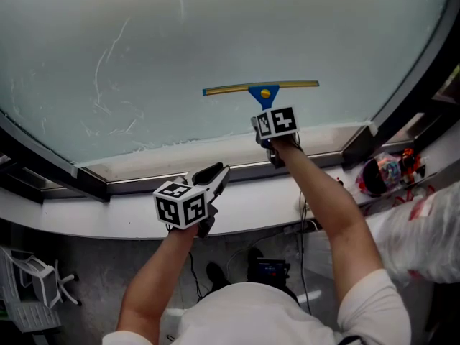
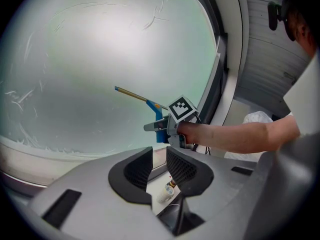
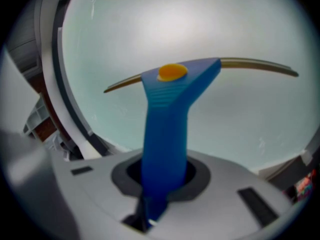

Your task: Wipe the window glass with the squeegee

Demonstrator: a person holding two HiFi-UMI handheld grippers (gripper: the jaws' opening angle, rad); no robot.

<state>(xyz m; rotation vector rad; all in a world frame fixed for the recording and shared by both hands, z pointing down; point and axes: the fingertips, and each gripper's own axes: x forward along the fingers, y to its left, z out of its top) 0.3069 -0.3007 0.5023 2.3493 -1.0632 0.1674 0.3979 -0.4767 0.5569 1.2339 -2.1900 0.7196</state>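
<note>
The squeegee (image 1: 261, 89) rests with its long brass-coloured blade level against the lower middle of the window glass (image 1: 215, 34). Its blue handle with the yellow button points back toward the near side, and the right tongs (image 3: 162, 176) are pinching that handle. Down to the left and well apart from it, the left tongs (image 2: 157, 170) hang over the white sill (image 1: 129, 218) with their dark pads spread and nothing gripped, and a white plastic bag (image 1: 424, 228) lies off to the right.
</note>
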